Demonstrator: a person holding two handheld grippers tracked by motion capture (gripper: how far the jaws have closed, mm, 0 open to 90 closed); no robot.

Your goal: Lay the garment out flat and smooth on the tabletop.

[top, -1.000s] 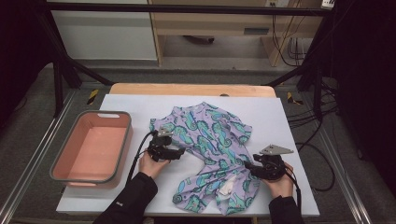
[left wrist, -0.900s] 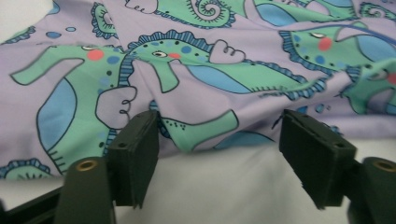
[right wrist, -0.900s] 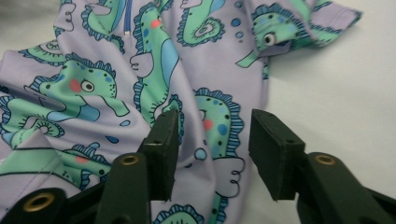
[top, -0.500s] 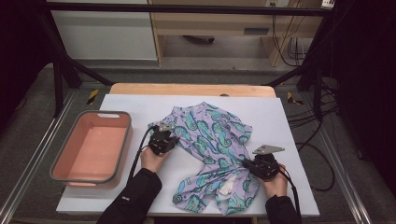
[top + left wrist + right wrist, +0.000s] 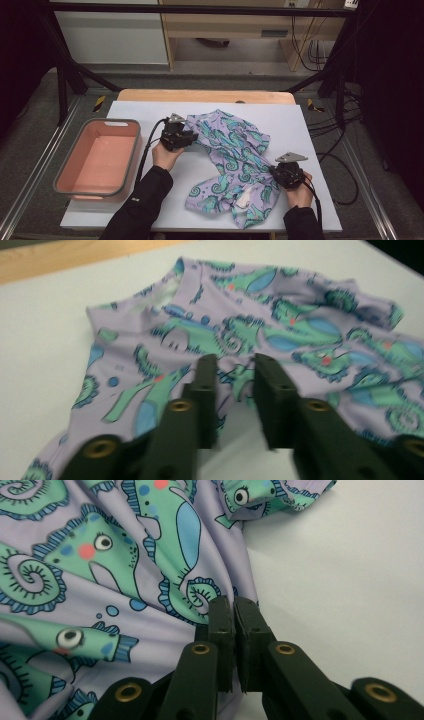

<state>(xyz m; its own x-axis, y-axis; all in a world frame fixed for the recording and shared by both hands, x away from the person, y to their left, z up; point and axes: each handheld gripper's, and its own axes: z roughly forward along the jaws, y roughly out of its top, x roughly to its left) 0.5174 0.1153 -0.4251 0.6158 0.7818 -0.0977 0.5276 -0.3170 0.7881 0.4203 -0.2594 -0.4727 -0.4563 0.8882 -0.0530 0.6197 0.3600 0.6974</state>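
A lilac seahorse-print shirt (image 5: 232, 160) lies crumpled mid-bench (image 5: 310, 130). The right gripper (image 5: 286, 175), fingers pressed together, pinches the shirt's right edge. The left gripper (image 5: 176, 136), fingers spread, straddles a fold at the shirt's left edge. To spread it well, the left should likely close on that fold, then both draw apart, low. White bench lies open right of the shirt; a pink tub (image 5: 97, 157) stands left.

1. Lilac shirt (image 5: 235, 160) printed with green-and-blue seahorses, crumpled, lying mid-desk (image 5: 310, 135).
2. Far-left part spread flat; near part bunched in folds, pale inside showing.
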